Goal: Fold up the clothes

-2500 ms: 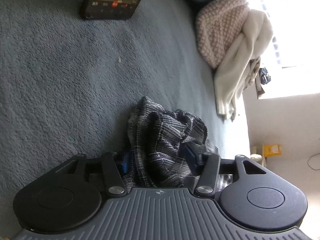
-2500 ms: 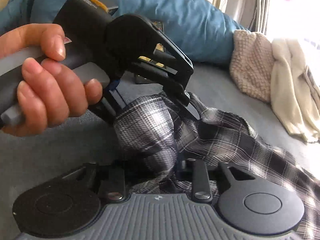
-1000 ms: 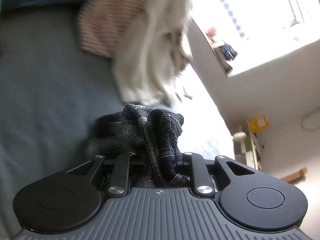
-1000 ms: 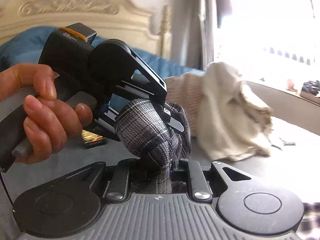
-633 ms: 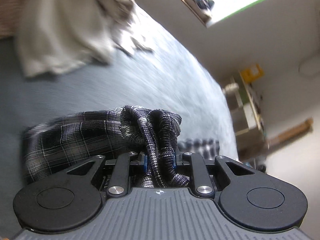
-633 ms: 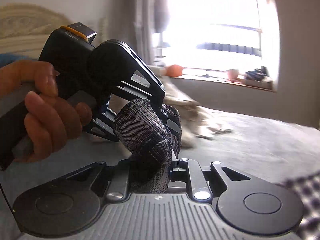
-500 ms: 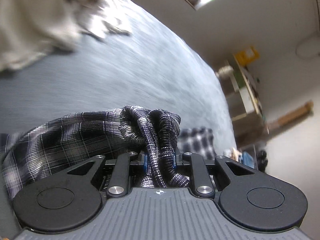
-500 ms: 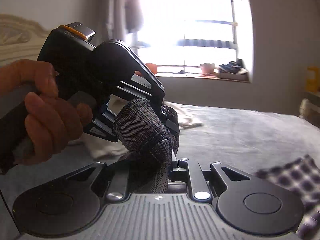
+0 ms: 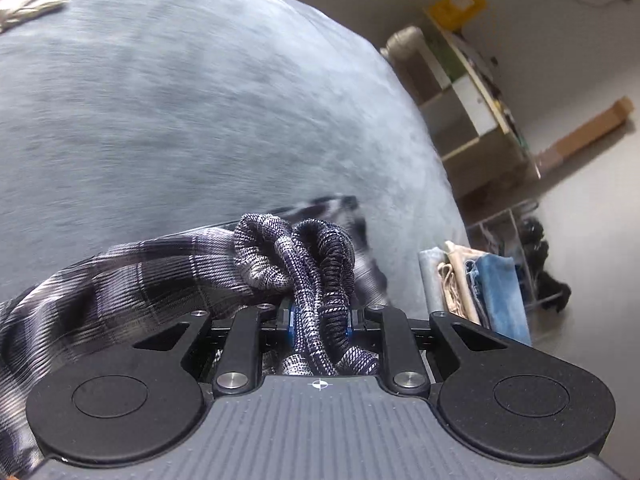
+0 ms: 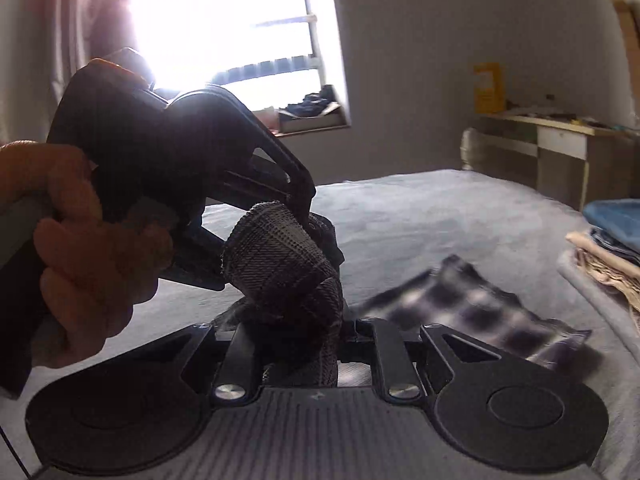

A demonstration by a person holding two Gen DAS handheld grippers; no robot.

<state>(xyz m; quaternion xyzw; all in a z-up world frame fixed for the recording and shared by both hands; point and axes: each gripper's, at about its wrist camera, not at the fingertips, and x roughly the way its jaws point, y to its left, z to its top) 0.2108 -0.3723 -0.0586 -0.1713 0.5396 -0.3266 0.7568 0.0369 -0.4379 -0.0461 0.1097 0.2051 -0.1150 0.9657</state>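
On a grey bed (image 9: 192, 112) in a bedroom, the left gripper (image 9: 319, 316) and right gripper (image 10: 298, 328) each pinch a bunched plaid shirt (image 9: 132, 280), its length trailing left.

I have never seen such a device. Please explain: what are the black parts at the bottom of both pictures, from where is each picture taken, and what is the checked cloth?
There is no robot here. A person holds a hand-operated gripper in each hand, and each gripper carries a camera looking forward along its two fingers; the black parts are the gripper bodies. In the left camera's picture, the left gripper is shut on a bunched plaid shirt above a grey-blue bed. The right camera's picture shows the right gripper shut on the same shirt, and the person's hand holding the left gripper. Folded clothes are stacked at the bed's edge.
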